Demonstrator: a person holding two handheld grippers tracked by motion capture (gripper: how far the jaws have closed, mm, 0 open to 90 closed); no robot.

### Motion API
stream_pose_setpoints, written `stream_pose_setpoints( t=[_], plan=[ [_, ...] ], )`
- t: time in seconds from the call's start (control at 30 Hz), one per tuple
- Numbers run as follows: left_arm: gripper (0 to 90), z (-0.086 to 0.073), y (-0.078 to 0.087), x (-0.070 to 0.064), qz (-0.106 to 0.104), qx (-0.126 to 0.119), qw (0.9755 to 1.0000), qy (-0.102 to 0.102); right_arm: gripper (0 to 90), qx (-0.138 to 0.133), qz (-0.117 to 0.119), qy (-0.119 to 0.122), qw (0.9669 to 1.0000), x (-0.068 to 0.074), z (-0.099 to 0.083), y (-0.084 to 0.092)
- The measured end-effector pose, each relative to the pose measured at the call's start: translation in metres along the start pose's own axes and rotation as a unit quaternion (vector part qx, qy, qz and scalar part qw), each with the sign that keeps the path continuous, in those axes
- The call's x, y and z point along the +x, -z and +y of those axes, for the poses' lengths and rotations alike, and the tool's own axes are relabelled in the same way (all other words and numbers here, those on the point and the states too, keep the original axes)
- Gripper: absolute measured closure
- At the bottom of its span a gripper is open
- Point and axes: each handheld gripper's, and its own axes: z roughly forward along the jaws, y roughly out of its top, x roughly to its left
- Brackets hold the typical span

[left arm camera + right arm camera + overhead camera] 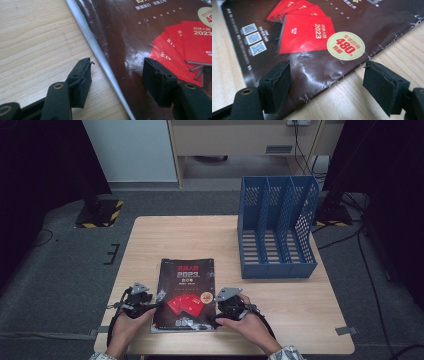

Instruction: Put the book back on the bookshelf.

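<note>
Now both my grippers straddle the glossy dark-brown magazine [184, 292] with red booklets printed on its cover.
Left gripper [116, 80] and right gripper [327, 86] stand part-open over opposite edges, gripping nothing.

Dark glossy magazine [185, 292] lies flat on table's near edge.

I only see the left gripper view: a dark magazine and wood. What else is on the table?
Observer: A blue file rack stands at the table's far right.
Operator: Where's my other gripper?
Observer: The right gripper straddles the magazine's right edge, fingers apart, not pressing.
Operator: Anything printed there?
Observer: Three QR codes sit in the cover's near left corner.
</note>
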Motion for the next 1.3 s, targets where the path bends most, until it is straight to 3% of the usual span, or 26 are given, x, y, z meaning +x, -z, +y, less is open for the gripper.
stream_pose_setpoints(
  t=[0.2, 0.4, 0.6, 0.87, 1.0, 1.13, 1.3],
  plan=[
    [45.6, 0.002, -0.002, -0.004, -0.009, -0.002, 1.0, -0.002, 23.8, -0.005, 0.005, -0.016, 0.9998, 0.002, 0.001, -0.008],
    [58.3, 0.003, 0.001, 0.005, -0.021, -0.013, 0.9992, 0.032, 23.4, -0.013, -0.008, -0.013, 0.9998, 0.007, -0.001, -0.011],
    [62.2, 0.003, 0.01, 0.009, -0.04, -0.036, 0.9976, 0.044, 23.4, -0.015, -0.008, -0.008, 0.9998, 0.007, -0.001, -0.011],
    [63.9, 0.003, 0.016, 0.007, -0.057, -0.04, 0.9968, 0.039, 23.4, -0.016, -0.007, -0.007, 0.9998, 0.006, -0.002, -0.011],
    [65.3, 0.001, 0.023, 0.005, -0.081, -0.044, 0.9949, 0.041, 23.4, -0.016, -0.007, -0.007, 0.9998, 0.006, -0.002, -0.011],
    [66.0, 0.001, 0.023, 0.002, -0.086, -0.043, 0.9945, 0.04, 23.4, -0.016, -0.007, -0.007, 0.9998, 0.006, -0.002, -0.011],
    [64.8, 0.005, 0.016, 0.001, -0.077, -0.038, 0.9957, 0.034, 23.5, -0.016, -0.007, -0.007, 0.9998, 0.007, -0.002, -0.01]
  ],
)
